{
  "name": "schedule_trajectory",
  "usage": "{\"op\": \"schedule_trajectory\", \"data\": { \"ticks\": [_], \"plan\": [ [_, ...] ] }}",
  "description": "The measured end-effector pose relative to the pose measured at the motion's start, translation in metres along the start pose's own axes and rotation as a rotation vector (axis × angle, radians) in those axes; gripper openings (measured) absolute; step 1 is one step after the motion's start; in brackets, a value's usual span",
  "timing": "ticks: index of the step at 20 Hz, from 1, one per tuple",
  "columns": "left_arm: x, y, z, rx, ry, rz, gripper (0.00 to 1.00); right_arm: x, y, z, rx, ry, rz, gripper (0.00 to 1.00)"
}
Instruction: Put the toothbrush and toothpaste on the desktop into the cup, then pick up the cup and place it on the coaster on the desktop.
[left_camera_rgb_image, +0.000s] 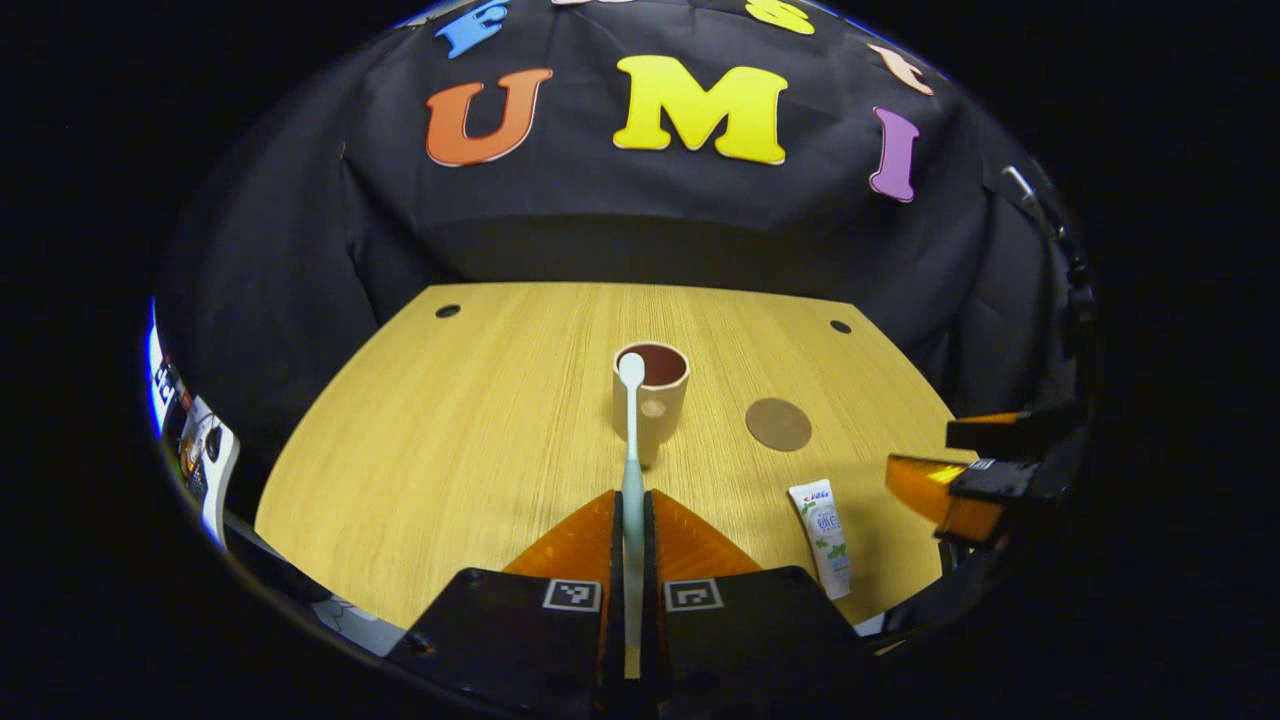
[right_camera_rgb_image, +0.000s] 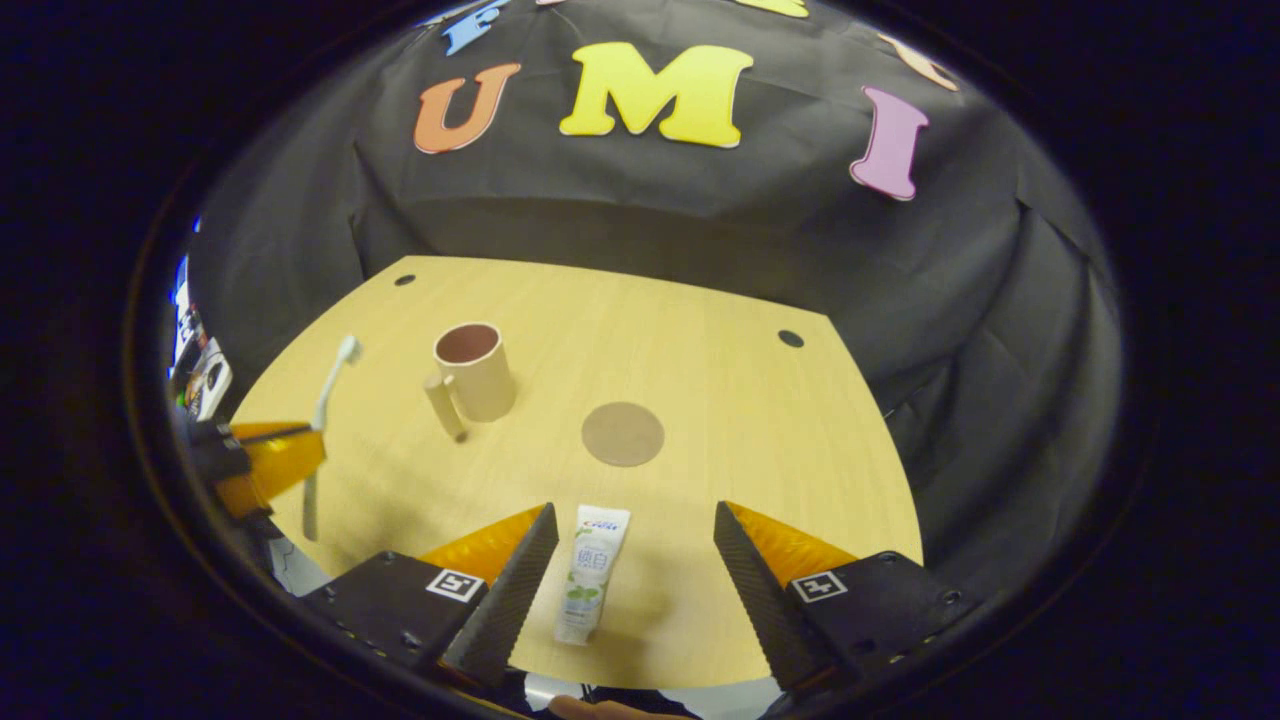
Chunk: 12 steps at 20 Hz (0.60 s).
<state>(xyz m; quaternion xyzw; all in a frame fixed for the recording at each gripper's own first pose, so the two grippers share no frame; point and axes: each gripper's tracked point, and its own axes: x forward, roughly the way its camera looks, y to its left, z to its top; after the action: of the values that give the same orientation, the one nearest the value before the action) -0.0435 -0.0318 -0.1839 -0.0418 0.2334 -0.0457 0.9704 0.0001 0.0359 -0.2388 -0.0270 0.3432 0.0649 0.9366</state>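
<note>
Gripping one toothbrush (left_camera_rgb_image: 632, 440) upright, your left claw (left_camera_rgb_image: 632, 520) faces one cup (left_camera_rgb_image: 651, 400) on the worktop (left_camera_rgb_image: 450, 450), one coaster (left_camera_rgb_image: 778, 424) beside it, your right claw (right_camera_rgb_image: 632, 560) open, straddling one toothpaste tube (right_camera_rgb_image: 592, 572).

Toothbrush (left_camera_rgb_image: 631, 440): white, pinched by its handle off the desktop, head toward the cup.
Toothpaste (right_camera_rgb_image: 592, 570): small white tube, flat on the wooden desktop, near edge.
Cup (right_camera_rgb_image: 474, 370): tan mug, dark inside, upright, empty.
Coaster (right_camera_rgb_image: 623, 433): round, brown, bare, just beside the cup.
</note>
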Motion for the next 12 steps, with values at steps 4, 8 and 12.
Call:
{"op": "schedule_trajectory", "data": {
  "ticks": [4,8,12],
  "plan": [
    [-0.038,0.025,0.046,0.006,-0.108,0.064,0.09,0.034,0.011,-0.037,0.052,0.149,-0.004,0.95],
    [-0.07,0.05,0.077,-0.018,-0.194,0.13,0.09,0.055,0.017,-0.083,0.123,0.355,-0.036,0.93],
    [-0.098,0.067,0.105,-0.058,-0.246,0.171,0.08,0.062,0.023,-0.099,0.115,0.416,-0.04,0.76]
  ]
}}
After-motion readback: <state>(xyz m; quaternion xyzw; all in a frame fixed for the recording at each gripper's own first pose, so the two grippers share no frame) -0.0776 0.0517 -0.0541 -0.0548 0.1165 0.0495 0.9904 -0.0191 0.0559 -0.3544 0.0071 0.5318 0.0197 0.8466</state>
